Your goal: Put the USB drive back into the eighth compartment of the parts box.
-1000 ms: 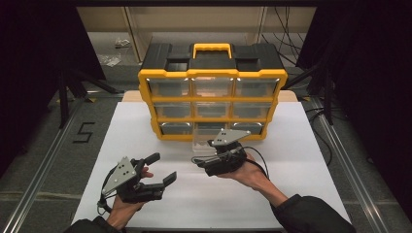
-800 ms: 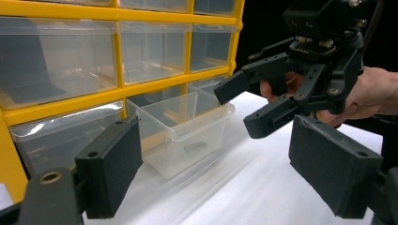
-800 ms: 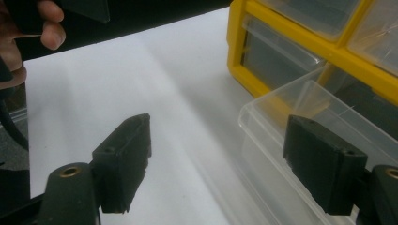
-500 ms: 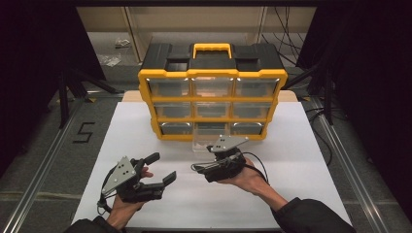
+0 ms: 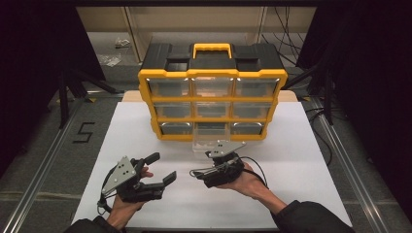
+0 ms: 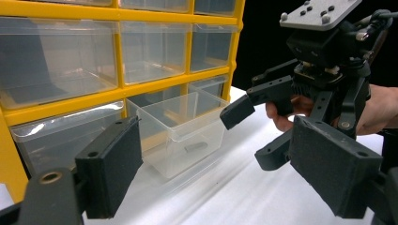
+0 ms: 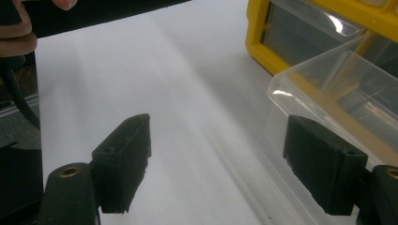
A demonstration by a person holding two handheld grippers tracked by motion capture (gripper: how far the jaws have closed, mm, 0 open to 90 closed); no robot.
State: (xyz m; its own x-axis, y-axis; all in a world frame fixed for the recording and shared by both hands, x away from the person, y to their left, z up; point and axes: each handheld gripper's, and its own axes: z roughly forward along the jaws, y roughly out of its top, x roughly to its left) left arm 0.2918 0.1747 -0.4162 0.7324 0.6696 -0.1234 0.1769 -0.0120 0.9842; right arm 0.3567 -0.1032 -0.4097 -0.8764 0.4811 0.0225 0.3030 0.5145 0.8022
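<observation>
On the white surface (image 5: 301,145) stands a yellow and black organizer (image 5: 212,92) with rows of clear drawers, and one clear drawer (image 6: 180,131) has been drawn out of its bottom row and sits on the surface just in front of the empty middle slot. A small grey piece (image 6: 194,147) lies on the floor of that drawer, too small to tell what it is. The right hand-held gripper (image 5: 201,171) is held in the person's right hand (image 5: 248,180) just on the near side of the drawer, lying roughly level with its jaws pointing across the surface toward the other hand; the jaws stand wide apart with nothing between them, and in the right gripper view the drawer's clear wall lies just beyond and beside the jaw on the organizer's side, though whether they touch cannot be told. The left hand-held gripper (image 5: 160,169) is held in the left hand (image 5: 121,206), well apart from the drawer and farther from the organizer, its jaws also spread wide and empty, aimed toward the drawer and the right hand-held gripper. In the left gripper view the drawer sits ahead between its two jaws, with the right hand-held gripper (image 6: 251,133) off to one side, beside the drawer and clear of its rim.
</observation>
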